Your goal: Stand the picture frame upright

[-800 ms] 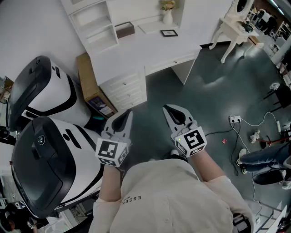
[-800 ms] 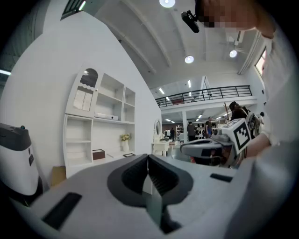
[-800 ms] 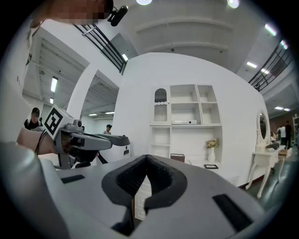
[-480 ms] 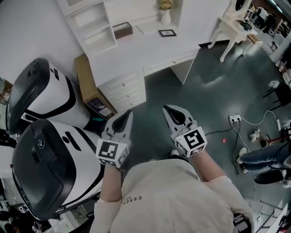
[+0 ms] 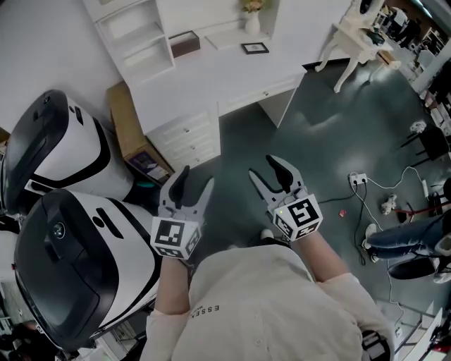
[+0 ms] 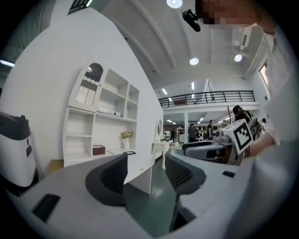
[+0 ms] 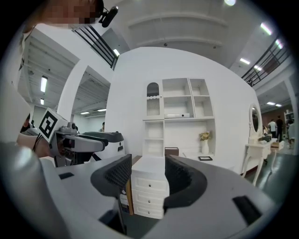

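The picture frame (image 5: 255, 48), small with a black border, lies flat on the white desk (image 5: 211, 77) far ahead of me. It also shows in the right gripper view (image 7: 204, 158) and, tiny, in the left gripper view (image 6: 129, 152). My left gripper (image 5: 194, 182) and right gripper (image 5: 271, 173) hang side by side over the dark green floor, well short of the desk. Both are open, with nothing between the jaws (image 6: 145, 172) (image 7: 148, 175).
On the desk stand a vase of flowers (image 5: 251, 21) and a brown box (image 5: 184, 44), with shelves behind and drawers (image 5: 187, 137) below. A cardboard box (image 5: 130, 130) and two white-and-black machines (image 5: 63, 148) fill the left. A white side table (image 5: 356, 35), cables (image 5: 359, 180) and a person's leg (image 5: 405, 243) are at the right.
Both grippers have edged forward and their jaws stand wider apart than before. The desk has slid slightly up and left in the head view.
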`<state>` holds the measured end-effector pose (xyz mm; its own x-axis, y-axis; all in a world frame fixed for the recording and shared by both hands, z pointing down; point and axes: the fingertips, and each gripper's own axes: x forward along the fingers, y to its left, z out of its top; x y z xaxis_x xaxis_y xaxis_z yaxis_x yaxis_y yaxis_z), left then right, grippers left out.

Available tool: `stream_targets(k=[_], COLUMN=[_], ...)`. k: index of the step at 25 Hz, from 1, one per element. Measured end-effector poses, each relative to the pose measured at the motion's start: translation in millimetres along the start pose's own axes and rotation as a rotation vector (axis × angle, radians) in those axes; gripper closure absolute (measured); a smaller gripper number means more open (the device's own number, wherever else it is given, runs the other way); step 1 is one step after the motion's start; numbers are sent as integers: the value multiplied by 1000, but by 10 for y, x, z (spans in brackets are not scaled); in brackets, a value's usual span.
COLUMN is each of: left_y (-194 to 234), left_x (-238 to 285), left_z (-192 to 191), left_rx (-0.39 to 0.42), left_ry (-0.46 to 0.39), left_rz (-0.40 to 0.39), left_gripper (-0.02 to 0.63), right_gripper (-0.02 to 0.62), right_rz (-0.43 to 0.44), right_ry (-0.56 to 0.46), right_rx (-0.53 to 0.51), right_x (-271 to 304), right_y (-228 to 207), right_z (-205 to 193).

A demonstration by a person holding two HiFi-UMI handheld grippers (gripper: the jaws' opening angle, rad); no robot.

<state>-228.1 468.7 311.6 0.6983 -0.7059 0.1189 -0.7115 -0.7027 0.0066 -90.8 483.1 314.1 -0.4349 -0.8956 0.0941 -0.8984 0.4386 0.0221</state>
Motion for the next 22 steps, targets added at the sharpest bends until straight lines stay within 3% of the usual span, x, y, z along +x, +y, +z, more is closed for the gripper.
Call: stream_targets(k=[5,12,17,22], left_y=[74,156,192,120], left_x=[61,335,797,1570], left_z=[-159,-229,-301,-194], left_rx=[-34,-109,-85,-81], left_ry=[35,46,93,109], left_rz=[-39,-34,9,79], left_gripper=[373,374,374,374], right_gripper=[378,379,379,379], right_rz=[-23,-35,-3,78], right_ry=[33,83,74,75], right_rx=[-2,6,38,71], right_x=[35,175,420,718], right_y=[-85,-418,-926,-1722], right_z=[-87,-217,-346,-399])
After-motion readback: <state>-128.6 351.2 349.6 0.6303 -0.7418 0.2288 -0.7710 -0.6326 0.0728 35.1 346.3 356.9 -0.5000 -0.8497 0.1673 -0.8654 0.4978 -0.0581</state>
